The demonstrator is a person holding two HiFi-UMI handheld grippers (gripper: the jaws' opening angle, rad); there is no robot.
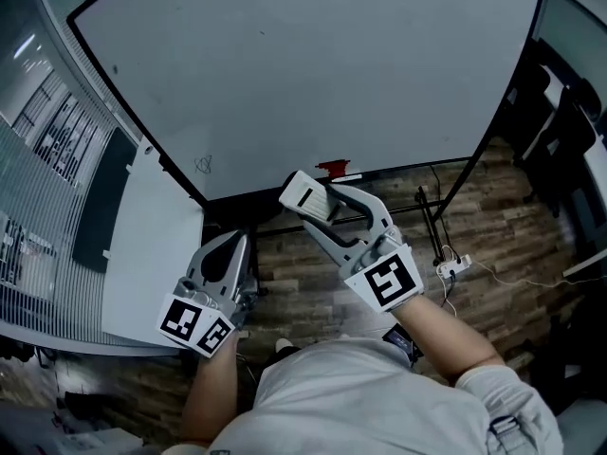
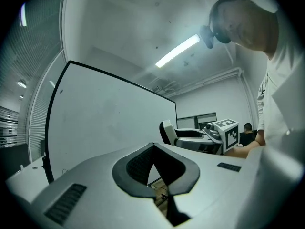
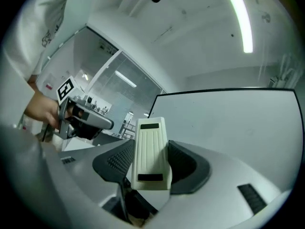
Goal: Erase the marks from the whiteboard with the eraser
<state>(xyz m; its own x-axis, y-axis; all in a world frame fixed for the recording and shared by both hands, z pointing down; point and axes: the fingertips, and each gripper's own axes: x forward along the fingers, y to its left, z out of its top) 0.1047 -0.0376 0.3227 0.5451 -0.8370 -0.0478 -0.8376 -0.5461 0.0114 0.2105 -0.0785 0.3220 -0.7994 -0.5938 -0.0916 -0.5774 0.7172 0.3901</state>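
Right tool [image 3: 151, 163] clamps the white ribbed plastic eraser [image 3: 151, 147]; left tool [image 2: 157, 175] is closed and empty. Next, it likely needs pressing onto the small scribble [image 1: 204, 164] on the large whiteboard [image 1: 313, 64].

the floor [image 1: 493, 226] is brown wood. a white plug strip [image 1: 453, 266] lies near its right edge. a thin black stand [image 1: 429, 218] rises just left of the strip. a flat white panel [image 1: 152, 254] lies by the floor's left edge. dark chairs [image 1: 561, 150] sit at the far right. a long light [image 2: 177, 51] glows on the ceiling.
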